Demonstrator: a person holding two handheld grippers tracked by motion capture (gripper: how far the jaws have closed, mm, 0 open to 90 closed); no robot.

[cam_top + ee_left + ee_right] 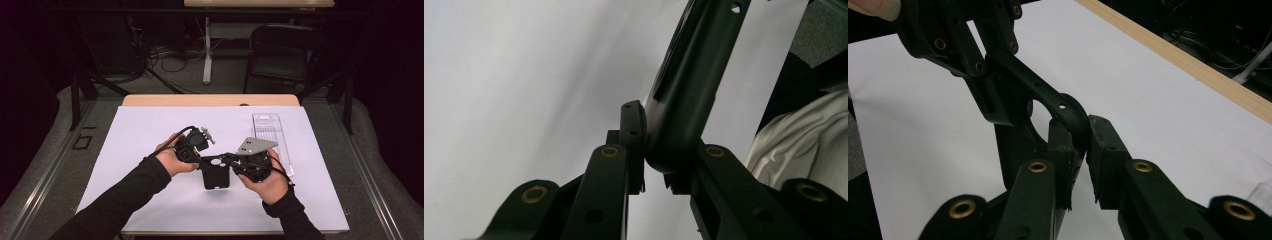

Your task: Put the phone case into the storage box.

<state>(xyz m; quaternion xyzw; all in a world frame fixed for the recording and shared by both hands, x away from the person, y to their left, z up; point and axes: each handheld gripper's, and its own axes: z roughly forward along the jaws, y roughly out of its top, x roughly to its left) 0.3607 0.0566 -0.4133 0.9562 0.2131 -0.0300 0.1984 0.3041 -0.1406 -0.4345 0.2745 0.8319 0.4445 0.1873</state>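
Two forearms in dark sleeves come in from the near edge of the table (150, 215), which is covered by a white sheet.

Right hand (267, 182), near right of centre, carries the right gripper (231, 159) with a grey three-cornered plate on top. Its jaws point left and are clamped on the upper right corner of a black phone case (216, 174). In the right gripper view the pads pinch the rounded corner of the case (1068, 117) from both sides, with the camera cut-out just behind them.

Left hand (172, 160), near left of centre, carries the left gripper (201, 161). Its jaws point right and are closed on the opposite upper corner of the same case. The left gripper view shows the case edge (684, 95) wedged between the two pads and running up and away.

The case sits mid-table between the two hands, top end held by both grippers. Whether its near end rests on the sheet or hangs just above it is hard to say from the high view.

Farther back and to the right, just beyond the right hand, a clear plastic tray (270, 137) lies flat on the sheet, long side running near to far.

Far beyond the table: a dark chair (280, 55) and tangled cables (170, 57) on the floor.
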